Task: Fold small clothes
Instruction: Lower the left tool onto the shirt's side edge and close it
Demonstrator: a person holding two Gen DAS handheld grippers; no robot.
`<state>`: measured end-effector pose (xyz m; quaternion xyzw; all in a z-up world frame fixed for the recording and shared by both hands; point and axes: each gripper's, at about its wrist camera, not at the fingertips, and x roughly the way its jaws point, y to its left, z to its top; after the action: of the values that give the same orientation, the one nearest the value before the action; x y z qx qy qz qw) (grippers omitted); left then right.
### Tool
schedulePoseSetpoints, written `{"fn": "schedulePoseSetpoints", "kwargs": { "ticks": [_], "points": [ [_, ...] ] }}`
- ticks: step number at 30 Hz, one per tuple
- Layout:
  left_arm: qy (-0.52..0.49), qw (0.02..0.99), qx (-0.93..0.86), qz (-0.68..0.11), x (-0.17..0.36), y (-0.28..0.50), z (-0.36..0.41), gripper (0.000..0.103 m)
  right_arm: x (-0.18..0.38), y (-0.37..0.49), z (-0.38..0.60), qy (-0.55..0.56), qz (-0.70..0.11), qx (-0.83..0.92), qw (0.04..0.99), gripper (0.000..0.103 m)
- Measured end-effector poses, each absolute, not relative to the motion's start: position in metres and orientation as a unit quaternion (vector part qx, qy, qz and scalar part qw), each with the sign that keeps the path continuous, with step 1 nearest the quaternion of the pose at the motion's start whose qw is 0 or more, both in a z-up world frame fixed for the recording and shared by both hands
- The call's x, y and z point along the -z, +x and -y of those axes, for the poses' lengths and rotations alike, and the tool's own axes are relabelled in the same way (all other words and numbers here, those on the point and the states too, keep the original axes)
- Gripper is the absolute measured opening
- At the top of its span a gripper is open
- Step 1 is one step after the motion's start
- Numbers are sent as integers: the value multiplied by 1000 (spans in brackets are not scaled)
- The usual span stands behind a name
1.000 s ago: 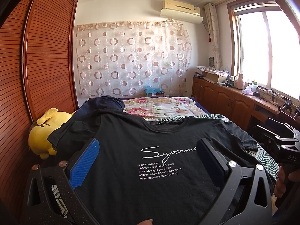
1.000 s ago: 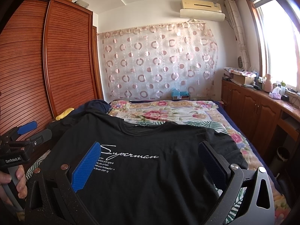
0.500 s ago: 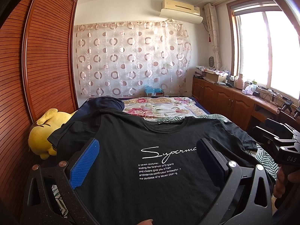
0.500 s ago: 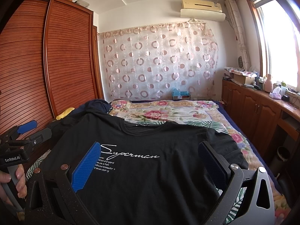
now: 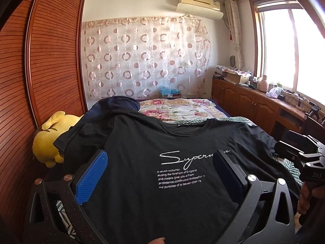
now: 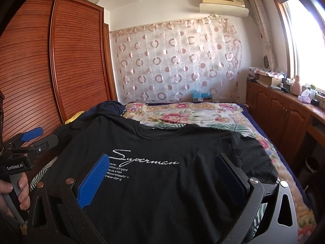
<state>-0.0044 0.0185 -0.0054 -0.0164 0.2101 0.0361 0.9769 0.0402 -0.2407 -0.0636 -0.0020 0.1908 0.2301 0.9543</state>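
A: What's nearest the cameras?

B: Both claws, held low over the near end of the bed. The left gripper (image 5: 160, 174) has its blue pads spread wide with nothing between them; the right gripper (image 6: 162, 177) is spread just as wide, also empty. A hand (image 6: 14, 195) wraps the left tool's grey handle at the far left of the right view.

A: And the garment?

B: The black T-shirt (image 5: 162, 162) lies flat, face up, on the bed (image 6: 203, 113), white script showing, collar pointing away, sleeves spread.

A: Beyond it?

B: A yellow plush toy (image 5: 48, 138) beside the left sleeve, against the wooden wardrobe (image 5: 50, 61). Then a floral blanket, and the circle-patterned curtain (image 5: 146, 61).
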Motion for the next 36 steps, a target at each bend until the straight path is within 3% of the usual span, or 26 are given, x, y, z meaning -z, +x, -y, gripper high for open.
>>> {"fn": "schedulePoseSetpoints", "kwargs": {
  "ticks": [30, 36],
  "points": [
    [-43, 955, -88, -281, 45, 21, -168, 103, 55, 97, 214, -64, -248, -323, 911, 103],
    [-80, 951, -90, -284, 46, 37, -209, 77, 53, 117, 198, -86, -251, -361, 894, 100]
  ]
}}
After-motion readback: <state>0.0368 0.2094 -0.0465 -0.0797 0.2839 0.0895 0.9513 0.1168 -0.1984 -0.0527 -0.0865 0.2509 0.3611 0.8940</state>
